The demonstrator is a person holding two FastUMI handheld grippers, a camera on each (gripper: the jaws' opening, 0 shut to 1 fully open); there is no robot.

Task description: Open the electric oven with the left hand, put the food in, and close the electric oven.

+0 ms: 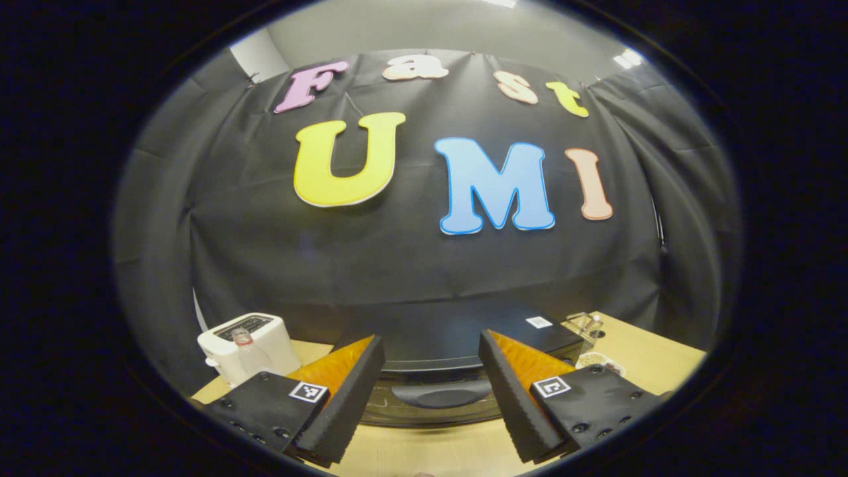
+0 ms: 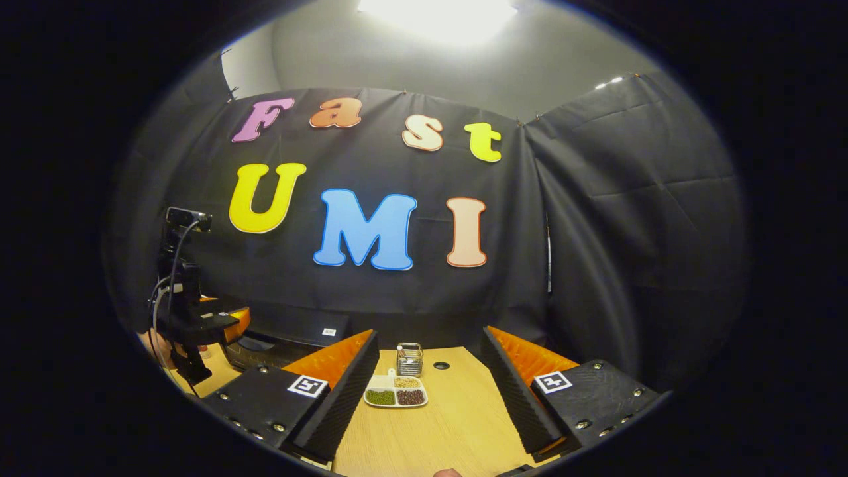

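Observation:
The black electric oven stands straight ahead in the left gripper view, its door shut and its curved handle low on the front. My left gripper is open, hanging just before the oven with nothing between its fingers. The food, a white divided tray of green, brown and tan grains, lies on the wooden table in the right gripper view. My right gripper is open and empty above the table, short of the tray. Far left there, the left gripper hovers by the oven.
A white toaster with a small clear bottle before it stands left of the oven. A wire basket sits just behind the food tray, beside a round hole in the table. Black cloth walls close the back and right.

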